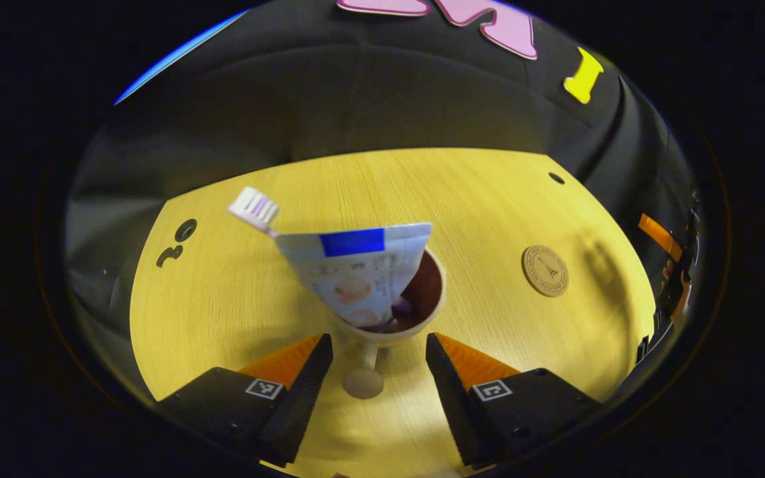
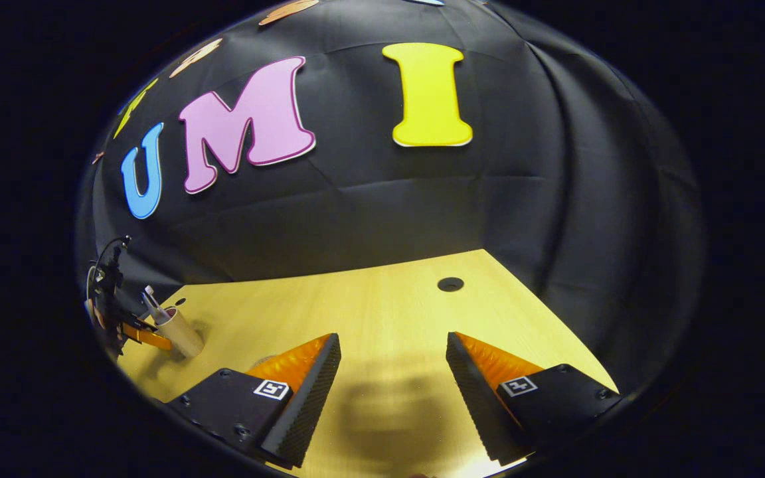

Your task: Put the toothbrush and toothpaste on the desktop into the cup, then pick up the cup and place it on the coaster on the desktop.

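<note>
A beige cup (image 1: 425, 295) with a brown inside stands on the wooden desktop (image 1: 489, 199), its handle (image 1: 364, 382) pointing at me. A white and blue toothpaste tube (image 1: 356, 272) leans in it, and a toothbrush with its bristle head (image 1: 254, 209) up sticks out to the left. My left gripper (image 1: 379, 340) is open, one finger on each side of the cup's near wall, apart from it. A round brown coaster (image 1: 545, 270) lies to the cup's right. My right gripper (image 2: 392, 345) is open over bare table. The cup (image 2: 182, 332) also stands far left in the right gripper view.
The desktop has a cable hole (image 1: 556, 178) at the back right and dark cut-outs (image 1: 185, 230) at the left. The black cloth wall closes the back and sides. In the right gripper view a cable hole (image 2: 449, 284) lies ahead of the fingers.
</note>
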Demonstrator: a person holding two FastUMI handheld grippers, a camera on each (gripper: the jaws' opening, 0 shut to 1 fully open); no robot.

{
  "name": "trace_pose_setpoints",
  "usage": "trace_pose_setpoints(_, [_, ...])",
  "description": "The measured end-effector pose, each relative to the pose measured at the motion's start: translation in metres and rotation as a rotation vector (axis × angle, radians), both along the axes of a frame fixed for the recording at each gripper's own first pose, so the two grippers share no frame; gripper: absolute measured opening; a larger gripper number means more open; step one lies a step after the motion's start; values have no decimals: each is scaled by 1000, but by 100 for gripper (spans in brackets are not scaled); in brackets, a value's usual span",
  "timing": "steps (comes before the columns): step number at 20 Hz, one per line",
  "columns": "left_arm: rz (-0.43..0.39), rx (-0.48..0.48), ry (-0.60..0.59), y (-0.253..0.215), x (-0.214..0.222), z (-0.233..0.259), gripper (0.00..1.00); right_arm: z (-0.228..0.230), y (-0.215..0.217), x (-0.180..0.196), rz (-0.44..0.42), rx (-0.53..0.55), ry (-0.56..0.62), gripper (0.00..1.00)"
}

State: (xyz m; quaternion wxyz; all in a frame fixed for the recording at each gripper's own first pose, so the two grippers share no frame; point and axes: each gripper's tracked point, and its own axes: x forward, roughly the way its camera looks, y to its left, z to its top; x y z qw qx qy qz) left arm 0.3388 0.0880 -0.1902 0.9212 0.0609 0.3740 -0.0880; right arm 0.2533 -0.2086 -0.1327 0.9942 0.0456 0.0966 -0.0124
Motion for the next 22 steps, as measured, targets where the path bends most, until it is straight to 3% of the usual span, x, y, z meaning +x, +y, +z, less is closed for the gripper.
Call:
trace_pose_setpoints(5, [21, 42, 72, 1, 2, -5, 71, -6, -36, -23, -79, 34, 24, 98])
trace_pose_setpoints(11, [103, 26, 108, 1, 0, -13, 30, -6, -43, -40, -97, 60, 57, 98])
trace_pose_setpoints(12, [121, 19, 109, 0, 0, -13, 34, -4, -43, -44, -103, 64, 59, 98])
trace_pose_setpoints(15, [160, 0, 107, -2, -5, -14, 23, -2, -31, -56, -90, 109, 84, 98])
trace_pose_setpoints(16, [172, -13, 102, -3, -7, -14, 26, -1, -29, -60, -85, 112, 88, 98])
trace_pose_setpoints(20, [208, -43, 71, -5, -9, -14, 23, 7, -25, -69, -66, 86, 84, 98])
trace_pose_setpoints(21, [206, -39, 68, -5, -11, -15, 27, 9, -24, -69, -61, 86, 86, 98])
trace_pose_setpoints(22, [200, -35, 67, -6, -14, -16, 22, 10, -23, -68, -56, 85, 88, 98])
